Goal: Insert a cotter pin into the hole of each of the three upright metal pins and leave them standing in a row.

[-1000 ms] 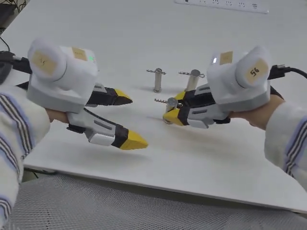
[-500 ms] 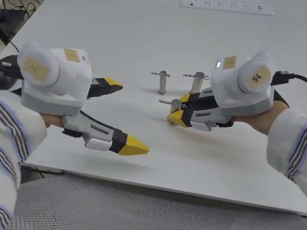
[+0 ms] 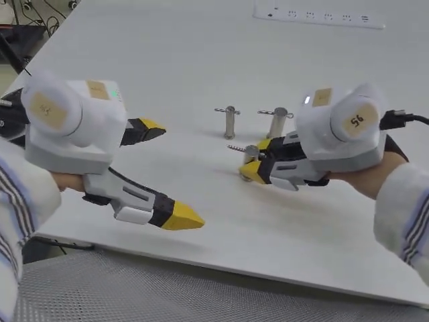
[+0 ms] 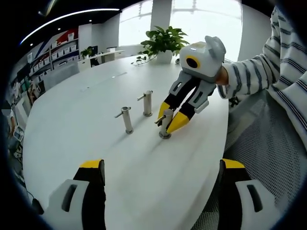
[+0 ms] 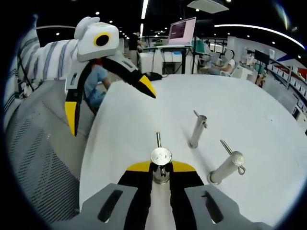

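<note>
Three upright metal pins stand on the white table (image 3: pixel 167 60), each with a cotter pin through its top. The far left pin (image 3: pixel 230 121) and far right pin (image 3: pixel 277 122) stand free. My right gripper (image 3: pixel 256 158) is shut on the nearest pin (image 3: pixel 251 155), whose cotter pin (image 3: pixel 235 147) sticks out to the left. In the right gripper view that pin (image 5: pixel 161 159) sits between the jaws of the right gripper (image 5: pixel 161 168), with the other two pins (image 5: pixel 197 129) (image 5: pixel 225 167) beyond. My left gripper (image 3: pixel 167 172) hangs wide open and empty, left of the pins. Its own view looks between the jaws of the left gripper (image 4: pixel 160 167) toward the held pin (image 4: pixel 165 123).
A white power strip (image 3: pixel 318 15) lies at the table's far edge. A grey mesh chair (image 3: pixel 134 288) sits below the near edge. A potted plant (image 4: pixel 163 40) stands at the table's far end in the left gripper view.
My left gripper has drawn back to the left, away from the pins, still open. The right gripper has stayed shut on the nearest pin.
</note>
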`<state>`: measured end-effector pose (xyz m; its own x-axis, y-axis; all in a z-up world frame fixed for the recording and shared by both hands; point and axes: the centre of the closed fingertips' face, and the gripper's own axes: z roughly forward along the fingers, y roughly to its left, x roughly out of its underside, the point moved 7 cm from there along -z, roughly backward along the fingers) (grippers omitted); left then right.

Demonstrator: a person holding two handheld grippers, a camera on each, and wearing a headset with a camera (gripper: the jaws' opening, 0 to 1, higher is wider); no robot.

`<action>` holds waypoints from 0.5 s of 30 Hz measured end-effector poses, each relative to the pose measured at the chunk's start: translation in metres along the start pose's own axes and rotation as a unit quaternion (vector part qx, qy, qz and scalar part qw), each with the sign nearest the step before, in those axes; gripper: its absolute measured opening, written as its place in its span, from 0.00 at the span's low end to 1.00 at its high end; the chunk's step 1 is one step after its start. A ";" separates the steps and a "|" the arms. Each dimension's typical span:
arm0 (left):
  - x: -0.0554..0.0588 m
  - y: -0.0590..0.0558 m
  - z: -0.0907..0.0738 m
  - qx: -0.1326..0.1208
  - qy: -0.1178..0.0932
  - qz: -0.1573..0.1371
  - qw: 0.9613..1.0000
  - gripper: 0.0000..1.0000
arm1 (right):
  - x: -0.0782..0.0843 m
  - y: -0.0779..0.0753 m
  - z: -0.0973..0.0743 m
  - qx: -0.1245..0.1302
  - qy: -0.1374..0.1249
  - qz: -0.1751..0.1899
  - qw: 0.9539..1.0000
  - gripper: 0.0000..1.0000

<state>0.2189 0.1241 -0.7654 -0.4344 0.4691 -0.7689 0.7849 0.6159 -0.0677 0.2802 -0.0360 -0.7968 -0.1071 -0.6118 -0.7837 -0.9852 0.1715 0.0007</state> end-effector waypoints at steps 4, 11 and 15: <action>-0.006 0.000 -0.003 -0.008 -0.010 0.001 1.000 0.99 | 0.005 -0.005 -0.007 0.004 0.004 0.000 1.000 0.13; -0.006 -0.003 -0.002 -0.012 -0.005 0.003 1.000 0.98 | 0.015 -0.016 -0.024 0.004 0.005 0.000 1.000 0.13; -0.009 -0.007 -0.002 -0.009 -0.007 0.002 1.000 0.96 | 0.022 -0.021 -0.034 -0.014 -0.003 -0.007 1.000 0.13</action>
<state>0.2165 0.1170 -0.7567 -0.4249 0.4628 -0.7780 0.7789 0.6249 -0.0537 0.2942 -0.0795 -0.7926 -0.0926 -0.6092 -0.7876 -0.9899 0.1415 0.0069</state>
